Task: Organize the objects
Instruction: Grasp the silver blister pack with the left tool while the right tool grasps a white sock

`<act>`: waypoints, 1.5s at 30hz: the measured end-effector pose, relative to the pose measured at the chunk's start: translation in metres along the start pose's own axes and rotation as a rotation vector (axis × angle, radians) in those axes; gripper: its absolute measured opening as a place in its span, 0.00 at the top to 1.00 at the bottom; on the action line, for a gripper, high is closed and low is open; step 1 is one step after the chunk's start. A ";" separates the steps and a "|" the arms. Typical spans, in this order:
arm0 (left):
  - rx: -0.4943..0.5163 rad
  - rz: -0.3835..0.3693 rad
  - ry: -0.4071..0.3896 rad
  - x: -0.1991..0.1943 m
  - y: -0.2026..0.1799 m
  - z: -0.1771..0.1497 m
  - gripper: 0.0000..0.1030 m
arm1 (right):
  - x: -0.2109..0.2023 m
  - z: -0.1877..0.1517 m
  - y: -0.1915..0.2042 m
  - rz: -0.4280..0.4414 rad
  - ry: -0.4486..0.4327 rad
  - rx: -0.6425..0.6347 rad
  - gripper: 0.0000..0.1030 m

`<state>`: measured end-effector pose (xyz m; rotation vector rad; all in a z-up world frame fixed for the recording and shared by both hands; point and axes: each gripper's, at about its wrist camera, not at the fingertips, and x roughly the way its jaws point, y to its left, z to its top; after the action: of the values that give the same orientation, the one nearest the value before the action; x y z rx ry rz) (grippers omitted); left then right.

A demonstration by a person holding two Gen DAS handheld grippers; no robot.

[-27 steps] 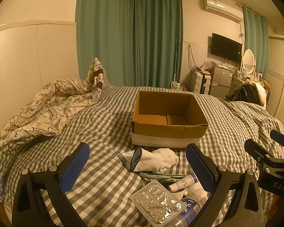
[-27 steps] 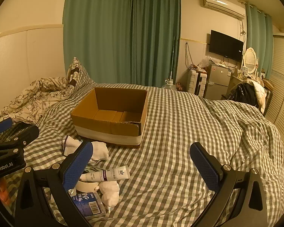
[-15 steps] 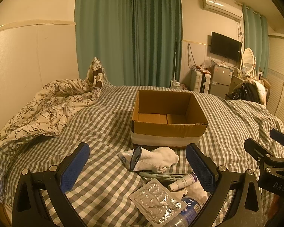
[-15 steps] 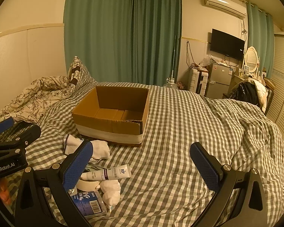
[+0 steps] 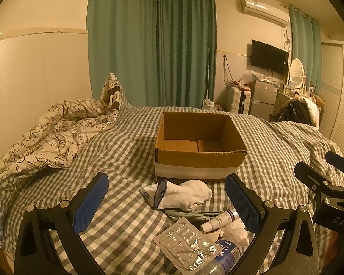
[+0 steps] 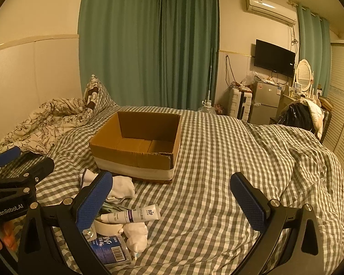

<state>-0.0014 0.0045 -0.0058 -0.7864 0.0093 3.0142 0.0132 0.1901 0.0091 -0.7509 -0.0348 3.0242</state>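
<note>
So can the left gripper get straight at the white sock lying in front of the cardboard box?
Probably yes: the left gripper has open jaws, and the white sock lies uncovered between them.

On the bed (image 5: 130, 151) the box (image 5: 199, 146) sits behind the socks (image 5: 185, 194), the tube (image 5: 220, 218) lies in front of the socks, and the pill pack (image 5: 185, 245) lies nearest, left of the bottle (image 5: 227, 252).
</note>
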 end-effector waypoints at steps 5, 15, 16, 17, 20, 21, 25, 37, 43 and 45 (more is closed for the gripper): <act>0.008 0.009 0.021 0.008 -0.002 -0.004 0.00 | 0.006 -0.003 0.000 0.002 0.022 0.001 0.00; 0.015 0.049 0.141 0.050 0.004 -0.026 0.00 | 0.045 -0.022 -0.005 -0.018 0.127 -0.005 0.00; 0.014 0.056 0.158 0.056 0.006 -0.029 0.00 | 0.052 -0.026 -0.006 -0.020 0.148 -0.006 0.00; 0.013 0.059 0.167 0.059 0.007 -0.031 0.00 | 0.056 -0.028 -0.006 -0.019 0.160 -0.008 0.01; 0.013 0.071 0.205 0.071 0.010 -0.038 0.00 | 0.075 -0.039 -0.007 -0.003 0.225 -0.013 0.02; 0.016 0.072 0.220 0.076 0.011 -0.040 0.00 | 0.082 -0.044 -0.006 0.012 0.250 -0.020 0.03; 0.011 0.027 0.277 0.082 0.014 -0.045 0.00 | 0.097 -0.054 0.004 0.060 0.308 -0.084 0.04; -0.007 -0.128 0.481 0.105 -0.010 -0.079 0.00 | 0.098 -0.061 -0.007 0.036 0.326 -0.085 0.04; 0.057 -0.148 0.502 0.112 -0.023 -0.090 0.12 | 0.089 -0.062 -0.008 0.037 0.326 -0.083 0.04; 0.022 -0.238 0.515 0.109 -0.022 -0.088 0.37 | 0.087 -0.066 -0.006 0.046 0.328 -0.090 0.04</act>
<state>-0.0531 0.0276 -0.1364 -1.4208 -0.0381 2.5100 -0.0328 0.1996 -0.0893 -1.2612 -0.1498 2.9139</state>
